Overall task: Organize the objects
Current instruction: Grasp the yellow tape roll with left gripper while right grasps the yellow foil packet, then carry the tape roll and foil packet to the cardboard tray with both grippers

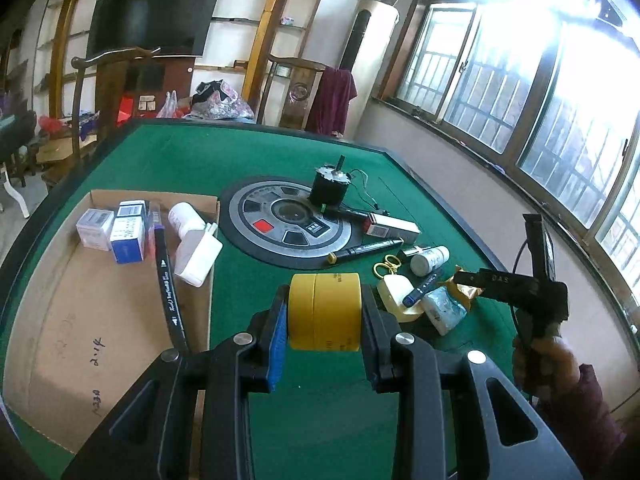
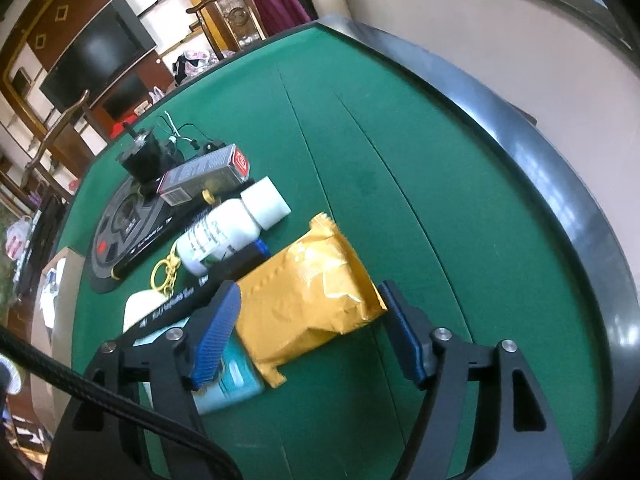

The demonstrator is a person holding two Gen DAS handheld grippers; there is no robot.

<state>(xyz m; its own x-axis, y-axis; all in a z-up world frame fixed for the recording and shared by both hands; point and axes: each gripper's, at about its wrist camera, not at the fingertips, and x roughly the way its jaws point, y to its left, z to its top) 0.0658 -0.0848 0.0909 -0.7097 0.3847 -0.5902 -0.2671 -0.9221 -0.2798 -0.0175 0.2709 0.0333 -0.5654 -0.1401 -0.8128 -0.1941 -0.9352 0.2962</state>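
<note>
My left gripper (image 1: 325,312) is shut on a yellow tape roll (image 1: 325,310) and holds it above the green table, just right of the cardboard box (image 1: 104,320). The box holds small cartons (image 1: 114,230), a white bottle (image 1: 185,218), a white adapter (image 1: 198,258) and a black marker (image 1: 168,280). My right gripper (image 2: 310,330) is open with its fingers on either side of a gold snack packet (image 2: 310,294) lying on the table. The right gripper also shows in the left wrist view (image 1: 476,278) at the packet (image 1: 466,290).
A loose pile lies by the packet: white bottle (image 2: 228,232), black markers (image 2: 200,294), teal packet (image 2: 232,384), cream object (image 2: 140,310) with gold keyring (image 2: 164,274), red-ended carton (image 2: 204,176). A black motor (image 1: 330,188) stands on the round centre panel (image 1: 288,224). The table's raised rim (image 2: 560,208) runs at the right.
</note>
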